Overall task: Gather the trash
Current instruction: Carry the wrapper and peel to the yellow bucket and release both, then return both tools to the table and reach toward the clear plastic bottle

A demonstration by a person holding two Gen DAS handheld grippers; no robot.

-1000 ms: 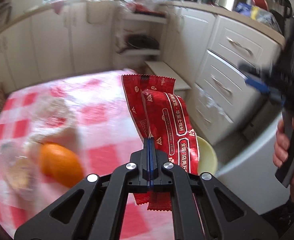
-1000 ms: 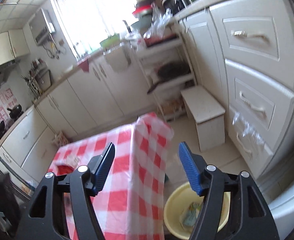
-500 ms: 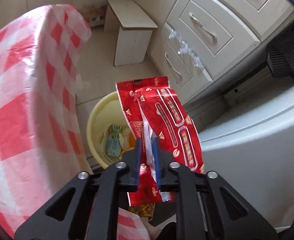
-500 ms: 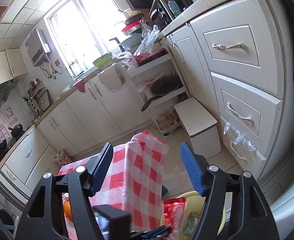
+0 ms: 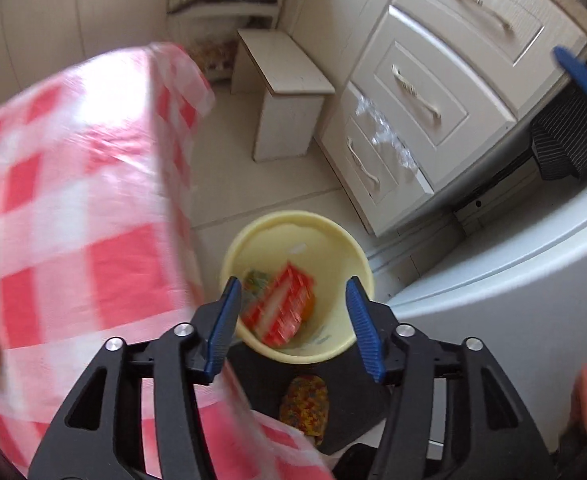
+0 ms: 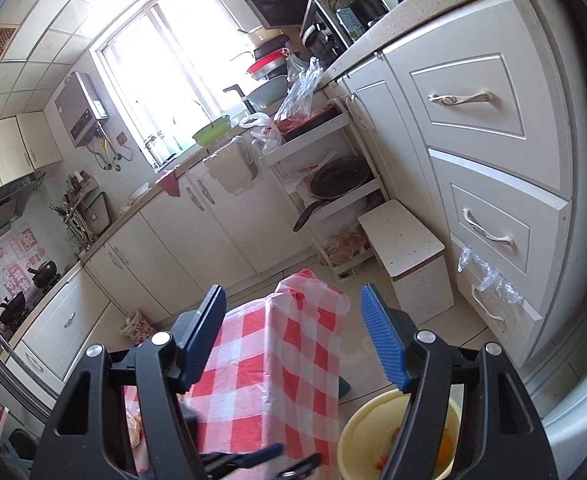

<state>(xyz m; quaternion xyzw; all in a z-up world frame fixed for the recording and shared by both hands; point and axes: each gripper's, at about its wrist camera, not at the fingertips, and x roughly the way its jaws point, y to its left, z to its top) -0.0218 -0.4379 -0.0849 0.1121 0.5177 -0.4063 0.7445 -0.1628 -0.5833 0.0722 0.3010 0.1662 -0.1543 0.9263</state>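
Both grippers empty rn: left gripper (image 5: 291, 320) jaws opening over yellow bin (image 5: 333, 240) so red wrapper (image 5: 279, 310), blurry, prob drops in; right gripper (image 6: 293, 336) open, idle.

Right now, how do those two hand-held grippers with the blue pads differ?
The left hand-held gripper points steeply down over the yellow bin; the right hand-held gripper looks more level across the kitchen, past the checked tablecloth. The left one's jaws are opening, with the red wrapper blurred in the bin below; the right one's are simply open. Both hold nothing and have blue ribbed pads.
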